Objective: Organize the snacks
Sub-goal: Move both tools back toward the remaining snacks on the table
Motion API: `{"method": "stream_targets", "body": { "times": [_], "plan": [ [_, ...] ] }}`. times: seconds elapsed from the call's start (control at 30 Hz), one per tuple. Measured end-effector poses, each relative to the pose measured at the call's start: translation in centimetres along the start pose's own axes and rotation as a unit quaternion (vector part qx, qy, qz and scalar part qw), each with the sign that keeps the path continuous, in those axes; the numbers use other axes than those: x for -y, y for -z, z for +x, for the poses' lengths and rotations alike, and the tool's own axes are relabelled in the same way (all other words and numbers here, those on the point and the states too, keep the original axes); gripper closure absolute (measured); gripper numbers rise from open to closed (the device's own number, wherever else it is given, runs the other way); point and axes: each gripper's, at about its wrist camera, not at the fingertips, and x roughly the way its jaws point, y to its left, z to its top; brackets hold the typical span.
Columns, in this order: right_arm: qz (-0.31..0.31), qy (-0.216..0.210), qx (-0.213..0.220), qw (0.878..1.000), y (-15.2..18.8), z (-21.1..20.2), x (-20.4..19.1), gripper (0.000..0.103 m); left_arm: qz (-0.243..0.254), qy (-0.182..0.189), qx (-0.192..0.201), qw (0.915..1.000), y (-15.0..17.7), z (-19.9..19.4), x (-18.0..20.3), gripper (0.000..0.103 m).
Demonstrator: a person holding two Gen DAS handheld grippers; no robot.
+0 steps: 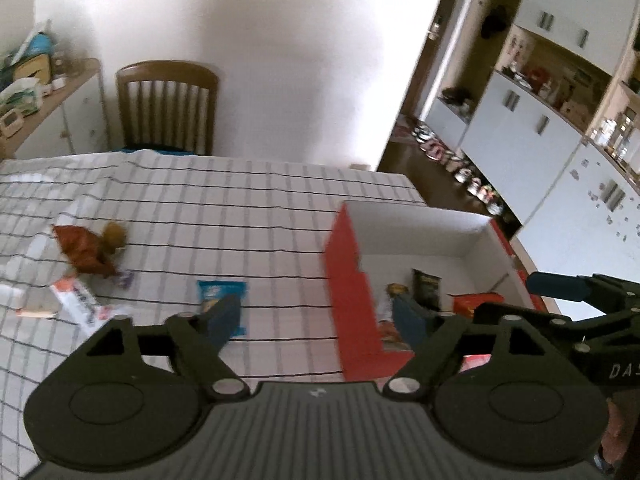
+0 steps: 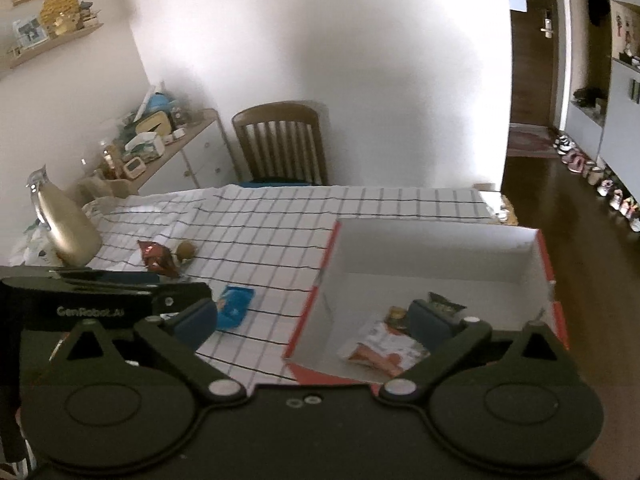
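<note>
A red box (image 1: pixel 348 288) with a white inside stands on the checked tablecloth (image 1: pixel 240 216); it shows in the right wrist view (image 2: pixel 532 264) too. Several snack packets lie in it, among them a dark packet (image 1: pixel 427 286) and a white and orange packet (image 2: pixel 380 346). On the cloth lie a blue packet (image 1: pixel 222 290), a red-brown foil packet (image 1: pixel 82 250), a brown round snack (image 1: pixel 114 234) and a white packet (image 1: pixel 80 304). My left gripper (image 1: pixel 316 316) is open and empty, straddling the box's left wall. My right gripper (image 2: pixel 314 320) is open and empty above the box's near left corner.
A wooden chair (image 1: pixel 168 108) stands at the table's far edge. A sideboard (image 2: pixel 180 148) with clutter is at the left. A gold jug (image 2: pixel 66 228) stands on the table's left. Cabinets (image 1: pixel 560 112) and a row of shoes (image 1: pixel 460 164) line the right.
</note>
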Motion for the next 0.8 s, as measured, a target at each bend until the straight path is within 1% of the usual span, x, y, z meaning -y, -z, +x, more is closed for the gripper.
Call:
{"method": "stream_targets", "body": {
  "times": [0.17,0.2,0.27,0.3,0.4,0.5,0.57,0.8],
  "plan": [
    [-0.002,-0.003,-0.007,1.0,-0.2,1.5,-2.6,0.0,-0.013,-0.019,0.008,0.9997,0.0,-0.8,-3.6,0.017],
    [-0.001,-0.005,-0.009,1.0,-0.2,1.9,-3.1,0.0,-0.017,-0.022,0.011,0.9996,0.1,-0.8,-4.4,0.015],
    [0.0,-0.004,-0.012,1.0,-0.3,2.6,-3.9,0.0,-0.025,-0.031,0.017,0.9991,0.1,-0.9,-6.1,0.007],
    [0.001,-0.004,-0.014,1.0,-0.3,3.1,-4.5,0.0,-0.028,-0.04,0.02,0.9986,0.1,-0.9,-7.0,0.0],
    [0.004,-0.001,-0.021,1.0,-0.2,4.4,-5.9,0.0,-0.042,-0.058,0.028,0.9971,0.0,-0.6,-9.7,0.0],
    [0.003,0.002,-0.028,1.0,-0.2,5.8,-7.4,0.0,-0.07,-0.058,0.016,0.9957,-0.2,0.0,-12.5,0.0],
    [0.005,0.005,-0.033,0.999,-0.1,6.8,-8.3,0.0,-0.093,-0.067,0.007,0.9934,-0.3,0.6,-14.5,0.0],
    [0.016,0.025,-0.05,0.998,0.1,11.1,-11.1,0.001,-0.128,-0.103,-0.024,0.9861,0.0,3.6,-20.1,0.0]
  ]
}}
